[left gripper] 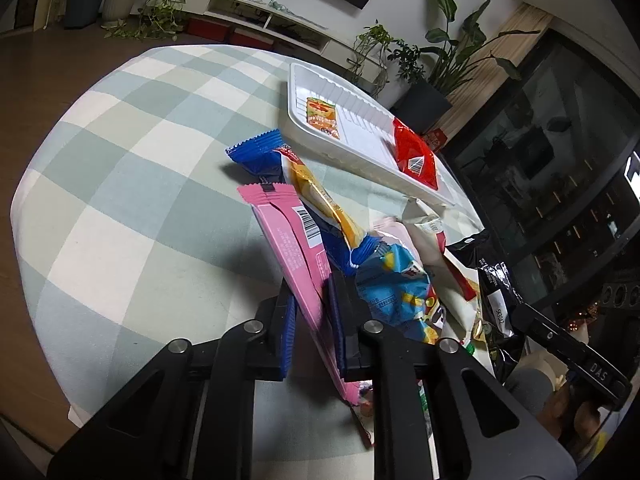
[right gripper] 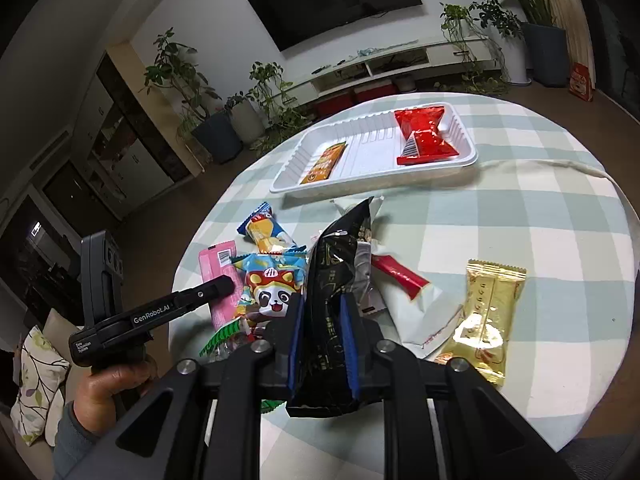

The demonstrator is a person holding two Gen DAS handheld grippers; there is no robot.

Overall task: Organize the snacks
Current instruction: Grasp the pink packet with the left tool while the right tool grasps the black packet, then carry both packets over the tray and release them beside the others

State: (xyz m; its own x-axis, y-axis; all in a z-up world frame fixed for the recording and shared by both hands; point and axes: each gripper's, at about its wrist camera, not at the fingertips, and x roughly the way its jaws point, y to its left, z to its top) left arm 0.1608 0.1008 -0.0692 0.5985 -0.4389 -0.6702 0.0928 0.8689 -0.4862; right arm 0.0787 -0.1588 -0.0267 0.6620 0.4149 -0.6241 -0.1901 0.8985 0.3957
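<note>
While the white tray (right gripper: 466, 136) is sitting at the far side of the checked table (right gripper: 520, 216), the left gripper (left gripper: 316, 320) is clamping the pink packet (left gripper: 288, 240), nearer than the tray. Just right of it, the panda packet (right gripper: 272, 284) is lying flat. The right gripper (right gripper: 322, 344) is pinching the black packet (right gripper: 332, 264), its top leaning toward the tray. Inside the tray, 1 orange packet (right gripper: 324, 162) and 1 red packet (right gripper: 424, 136) are resting apart. A gold packet (right gripper: 486, 308) is lying nearer than the tray, farthest right.
</note>
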